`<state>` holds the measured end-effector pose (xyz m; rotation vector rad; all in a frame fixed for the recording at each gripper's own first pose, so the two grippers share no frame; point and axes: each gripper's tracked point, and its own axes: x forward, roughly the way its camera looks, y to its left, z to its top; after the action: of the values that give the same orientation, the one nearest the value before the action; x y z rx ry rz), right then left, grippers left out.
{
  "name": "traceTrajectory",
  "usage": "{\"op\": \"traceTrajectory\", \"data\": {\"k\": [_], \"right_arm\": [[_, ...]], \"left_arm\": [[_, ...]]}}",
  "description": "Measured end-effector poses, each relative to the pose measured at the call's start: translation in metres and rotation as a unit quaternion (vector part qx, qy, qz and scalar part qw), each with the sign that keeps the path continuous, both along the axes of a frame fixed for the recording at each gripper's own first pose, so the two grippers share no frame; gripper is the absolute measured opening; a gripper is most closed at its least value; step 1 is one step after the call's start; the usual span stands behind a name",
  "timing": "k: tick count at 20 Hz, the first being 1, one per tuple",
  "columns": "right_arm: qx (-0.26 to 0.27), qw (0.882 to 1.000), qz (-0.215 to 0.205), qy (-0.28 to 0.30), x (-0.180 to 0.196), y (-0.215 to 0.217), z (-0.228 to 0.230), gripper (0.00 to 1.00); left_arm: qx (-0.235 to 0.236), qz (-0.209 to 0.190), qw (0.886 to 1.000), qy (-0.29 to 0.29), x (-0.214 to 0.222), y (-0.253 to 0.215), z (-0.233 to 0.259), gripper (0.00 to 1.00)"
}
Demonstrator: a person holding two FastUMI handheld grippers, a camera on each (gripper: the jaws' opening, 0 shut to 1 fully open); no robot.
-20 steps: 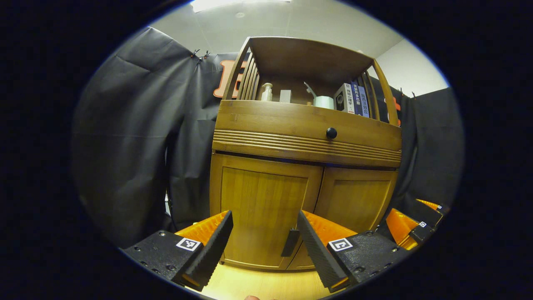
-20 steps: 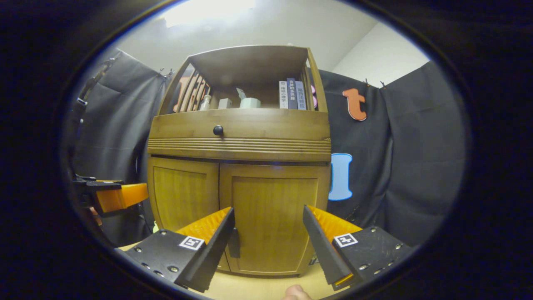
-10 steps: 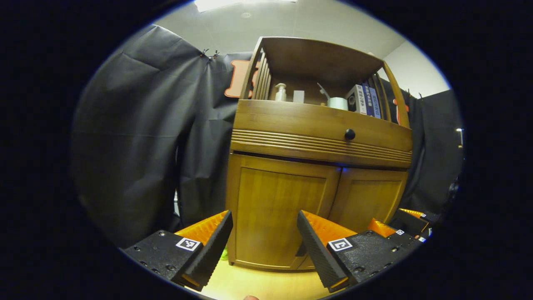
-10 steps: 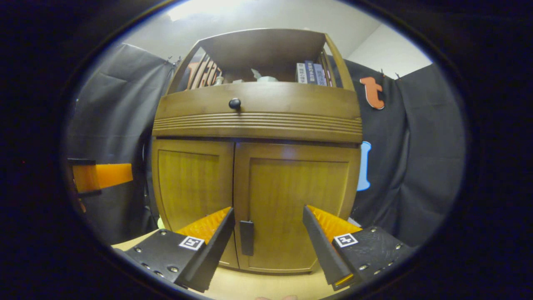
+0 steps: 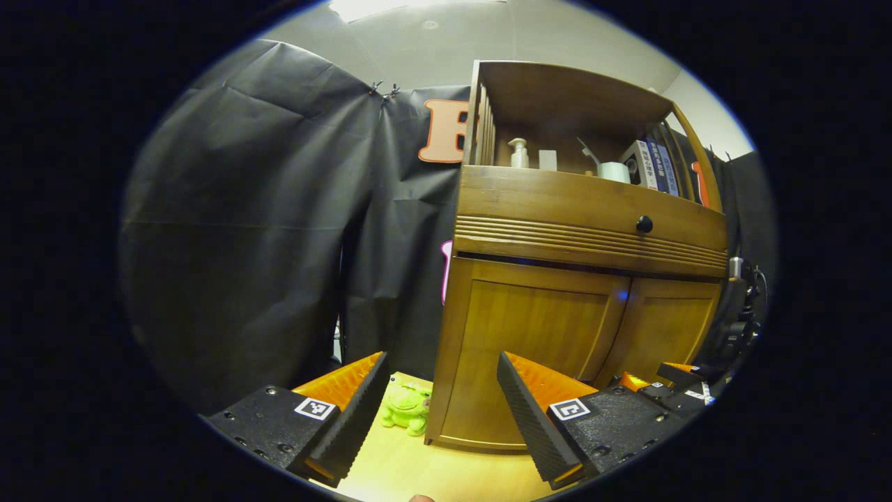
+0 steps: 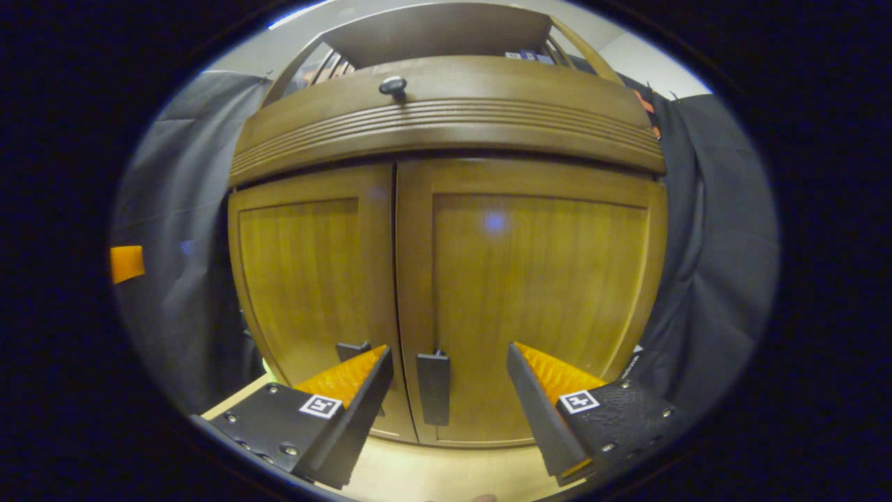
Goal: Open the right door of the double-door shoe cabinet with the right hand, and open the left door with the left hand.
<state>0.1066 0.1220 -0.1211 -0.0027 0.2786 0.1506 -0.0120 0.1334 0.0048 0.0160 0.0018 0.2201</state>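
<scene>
Jaws spread wide on right gripper (image 6: 449, 394), framing the closed brown wooden right door's (image 6: 536, 293) dark handle (image 6: 433, 387); left gripper (image 5: 442, 404) gaping too.

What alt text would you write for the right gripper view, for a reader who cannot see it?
The open right gripper faces the closed wooden cabinet doors, its fingers either side of the dark handle on the right door. The left door is closed too, under a drawer knob.
</scene>
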Motion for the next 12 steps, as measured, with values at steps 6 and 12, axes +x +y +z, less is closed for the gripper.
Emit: {"op": "traceTrajectory", "data": {"k": [6, 12], "right_arm": [[-0.032, 0.999, -0.011, 0.028, 0.020, 0.009, -0.024, 0.59], [-0.016, 0.999, -0.032, 0.039, 0.033, 0.016, -0.046, 0.39]], "left_arm": [[0.002, 0.020, 1.000, 0.004, -0.007, 0.022, -0.001, 0.92], [0.006, 0.037, 0.999, 0.001, -0.014, 0.035, 0.003, 0.92]]}}
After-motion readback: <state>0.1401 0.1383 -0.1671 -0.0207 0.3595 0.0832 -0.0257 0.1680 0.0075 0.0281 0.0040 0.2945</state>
